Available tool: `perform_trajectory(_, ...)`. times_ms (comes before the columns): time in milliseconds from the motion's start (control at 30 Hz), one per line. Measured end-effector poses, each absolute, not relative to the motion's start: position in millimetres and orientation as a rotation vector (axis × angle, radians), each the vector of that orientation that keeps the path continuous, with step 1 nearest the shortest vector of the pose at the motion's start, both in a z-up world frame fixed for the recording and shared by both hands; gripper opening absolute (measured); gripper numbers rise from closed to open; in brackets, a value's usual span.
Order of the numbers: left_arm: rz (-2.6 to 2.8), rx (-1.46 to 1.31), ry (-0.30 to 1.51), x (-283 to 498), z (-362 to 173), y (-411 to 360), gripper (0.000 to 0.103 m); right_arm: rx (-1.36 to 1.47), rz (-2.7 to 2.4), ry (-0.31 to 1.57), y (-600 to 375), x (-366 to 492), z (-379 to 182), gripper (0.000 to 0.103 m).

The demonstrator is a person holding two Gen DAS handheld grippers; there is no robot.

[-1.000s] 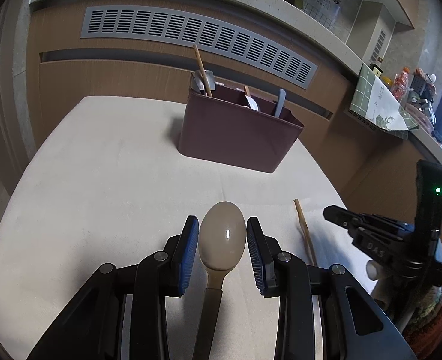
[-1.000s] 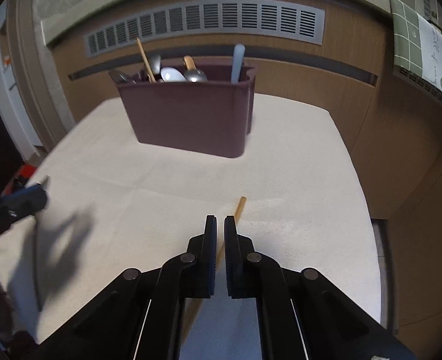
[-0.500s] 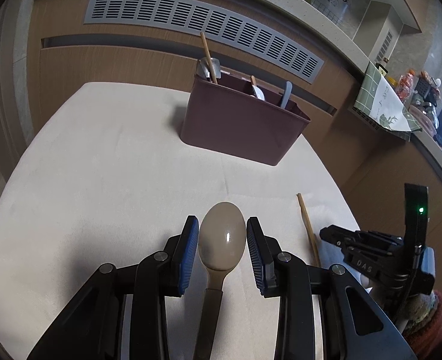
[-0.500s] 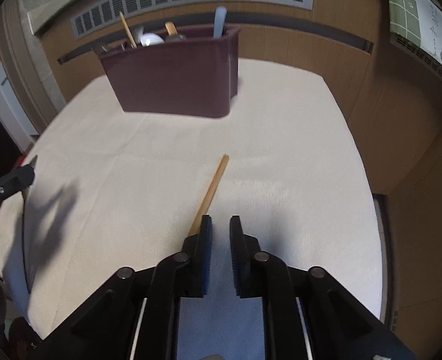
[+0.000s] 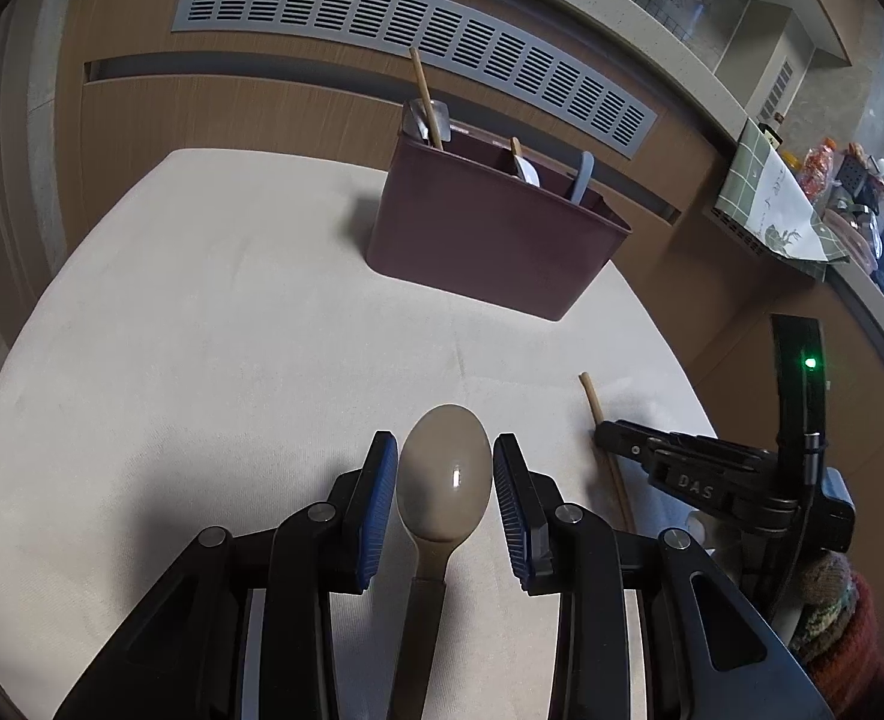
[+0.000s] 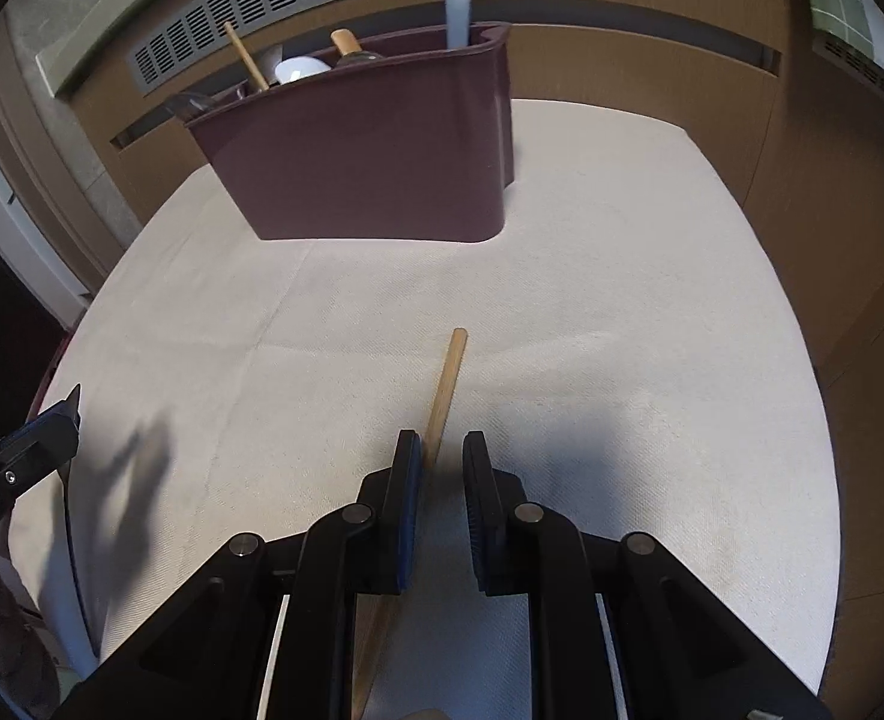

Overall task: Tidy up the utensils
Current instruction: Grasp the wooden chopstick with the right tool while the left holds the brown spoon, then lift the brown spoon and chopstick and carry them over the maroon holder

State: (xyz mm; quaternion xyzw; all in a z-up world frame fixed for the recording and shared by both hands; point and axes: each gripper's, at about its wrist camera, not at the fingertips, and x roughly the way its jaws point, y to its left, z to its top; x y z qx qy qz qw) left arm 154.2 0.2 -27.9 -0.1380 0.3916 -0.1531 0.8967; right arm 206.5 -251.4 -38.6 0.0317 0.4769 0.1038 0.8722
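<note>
My left gripper point(image 5: 445, 468) is shut on a tan spoon point(image 5: 445, 471), bowl between its blue pads, held above the white tablecloth point(image 5: 201, 330). A maroon utensil caddy point(image 5: 490, 240) stands at the far side with several utensils in it; it also shows in the right wrist view point(image 6: 375, 162). A wooden chopstick point(image 6: 445, 387) lies on the cloth and passes between the fingers of my right gripper point(image 6: 442, 462), which is slightly open around it. The chopstick point(image 5: 604, 432) and right gripper point(image 5: 712, 480) show at the right of the left wrist view.
A wood-panelled counter with a grey vent grille point(image 5: 411, 24) runs behind the table. The table's right edge point(image 6: 814, 420) drops to the floor. A cloth and packets point(image 5: 790, 204) sit on the counter at far right. My left gripper point(image 6: 27, 456) shows at the left edge.
My right gripper opened a little and came down over the chopstick, which now lies between its fingers. My left gripper kept the spoon and pulled back slightly from the caddy.
</note>
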Motion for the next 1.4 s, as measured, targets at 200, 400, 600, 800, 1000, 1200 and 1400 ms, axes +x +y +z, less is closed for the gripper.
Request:
perform_trajectory(200,-0.324,-0.276,0.808,152,-27,-3,0.034,0.027,0.194,0.967,-242,213,-45,0.015)
perform_trajectory(400,-0.341,-0.27,0.752,144,-18,0,0.034,-0.133,0.174,0.947,-228,206,-42,0.005)
perform_trajectory(600,-0.347,-0.257,0.667,136,7,2,0.034,-0.01,0.174,0.846,-254,190,-7,0.005)
perform_trajectory(800,-0.347,-0.245,0.586,129,28,3,0.034,0.001,0.18,0.726,-260,173,29,0.005)
perform_trajectory(1000,-0.34,-0.204,0.548,125,41,2,0.034,0.012,0.199,0.695,-256,168,42,0.005)
perform_trajectory(1200,-0.34,-0.202,0.538,126,45,3,0.034,0.005,0.189,0.67,-255,165,46,0.005)
perform_trajectory(1400,-0.359,-0.198,0.505,137,64,2,0.033,0.023,0.184,0.639,-256,171,53,0.005)
